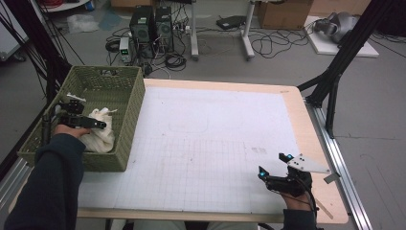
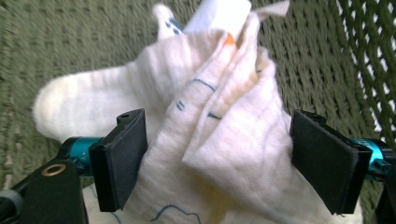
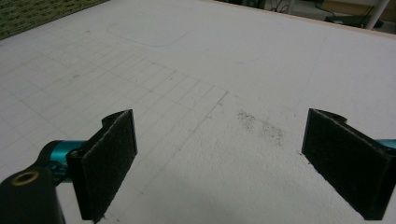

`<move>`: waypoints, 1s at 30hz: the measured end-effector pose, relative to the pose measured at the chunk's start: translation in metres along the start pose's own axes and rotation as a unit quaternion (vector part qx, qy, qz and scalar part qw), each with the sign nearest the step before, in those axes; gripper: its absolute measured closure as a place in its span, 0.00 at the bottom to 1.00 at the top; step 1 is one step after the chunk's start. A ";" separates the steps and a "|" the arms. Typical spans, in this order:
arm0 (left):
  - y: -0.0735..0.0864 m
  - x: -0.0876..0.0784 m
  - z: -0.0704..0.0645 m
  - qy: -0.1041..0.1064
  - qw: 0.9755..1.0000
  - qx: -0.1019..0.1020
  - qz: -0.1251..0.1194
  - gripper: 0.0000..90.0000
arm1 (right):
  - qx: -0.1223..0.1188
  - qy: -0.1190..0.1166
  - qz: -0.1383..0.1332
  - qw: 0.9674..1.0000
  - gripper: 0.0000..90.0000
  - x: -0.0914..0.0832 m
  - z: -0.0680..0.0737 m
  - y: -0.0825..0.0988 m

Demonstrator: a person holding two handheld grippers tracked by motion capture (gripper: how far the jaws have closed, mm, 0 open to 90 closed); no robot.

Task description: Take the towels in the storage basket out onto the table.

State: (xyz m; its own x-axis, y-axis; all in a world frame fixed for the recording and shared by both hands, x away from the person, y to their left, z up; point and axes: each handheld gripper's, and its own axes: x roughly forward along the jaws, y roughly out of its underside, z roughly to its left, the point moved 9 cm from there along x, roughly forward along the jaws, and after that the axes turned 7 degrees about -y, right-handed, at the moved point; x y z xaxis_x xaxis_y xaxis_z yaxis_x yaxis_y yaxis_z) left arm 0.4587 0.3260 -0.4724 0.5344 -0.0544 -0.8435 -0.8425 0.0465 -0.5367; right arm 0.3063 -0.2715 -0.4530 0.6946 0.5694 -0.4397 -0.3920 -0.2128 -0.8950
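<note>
A crumpled white cloth [image 1: 101, 135] with thin blue marks lies in the near end of an olive woven basket [image 1: 136, 103] at the table's left edge. My left gripper [image 1: 91, 116] reaches down into the basket over the cloth. In the left gripper view its jaws stand wide apart on either side of a bunched fold of the cloth [image 2: 210, 121], so the left gripper [image 2: 219, 158] is open. My right gripper [image 1: 272, 165] hovers low over the white grid mat [image 1: 201, 143] near the front right, and in the right gripper view it [image 3: 224, 158] is open with nothing between the jaws.
The basket wall [image 2: 70, 42] rises behind the cloth. A grey smudge [image 3: 261, 126] marks the mat ahead of the right gripper, and the basket's corner [image 3: 37, 14] lies far off. Black frame posts [image 1: 335, 72] stand at the table's right; computers and cables [image 1: 153, 28] sit on the floor beyond.
</note>
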 end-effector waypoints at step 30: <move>0.001 -0.009 -0.008 -0.006 0.999 0.022 0.025 0.81 | 0.004 0.017 -0.006 1.000 0.11 -0.010 -0.004 0.001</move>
State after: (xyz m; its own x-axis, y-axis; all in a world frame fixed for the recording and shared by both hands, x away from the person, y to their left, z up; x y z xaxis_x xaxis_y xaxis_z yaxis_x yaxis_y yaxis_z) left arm 0.4526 0.3188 -0.4655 0.4932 -0.0396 -0.8690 -0.8641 0.0930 -0.4946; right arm 0.3011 -0.2813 -0.4500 0.7195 0.5440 -0.4317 -0.3880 -0.2007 -0.8995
